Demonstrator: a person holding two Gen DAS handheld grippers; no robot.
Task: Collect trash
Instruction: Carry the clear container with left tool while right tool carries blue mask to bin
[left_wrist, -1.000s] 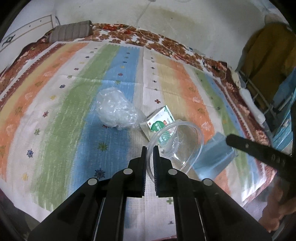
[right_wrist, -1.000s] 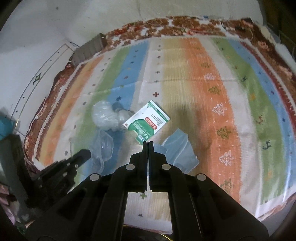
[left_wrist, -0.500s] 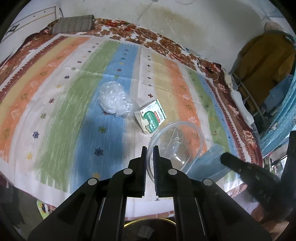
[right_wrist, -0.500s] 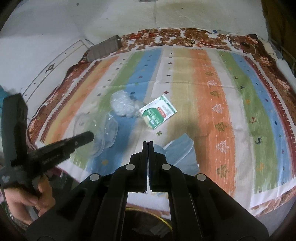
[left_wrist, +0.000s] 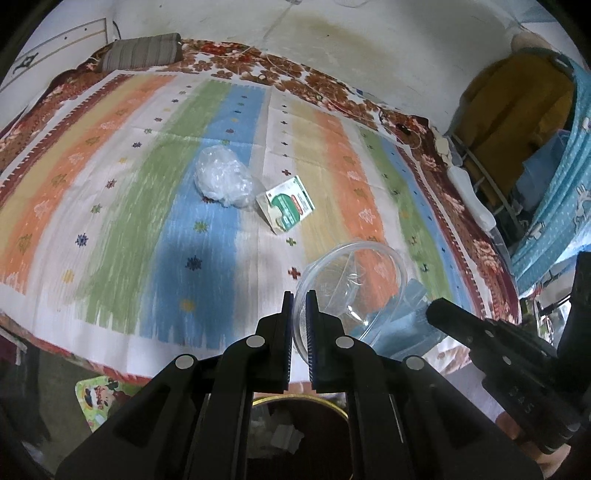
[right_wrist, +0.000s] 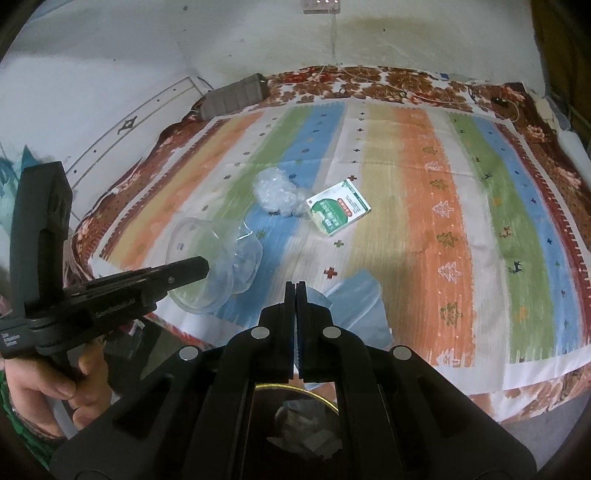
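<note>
Both grippers withdrew; clear bowl (left_wrist: 351, 284) pinched in left gripper (left_wrist: 300, 314).

Partly hidden from me: bin (left_wrist: 299, 424) below, masked by gripper bodies, contents unclear. Blue plastic sheet (right_wrist: 354, 306) tucked behind the right gripper (right_wrist: 296, 286). Box (right_wrist: 338, 211) lettering too small to read.

You can see print on the green-and-white packet (right_wrist: 338, 212) lying at about twelve o'clock from your right hand-held gripper (right_wrist: 296, 295), but it is too small to read. The embossed marks on your left hand-held gripper (right_wrist: 114, 303), at nine o'clock, are blurred too.
</note>
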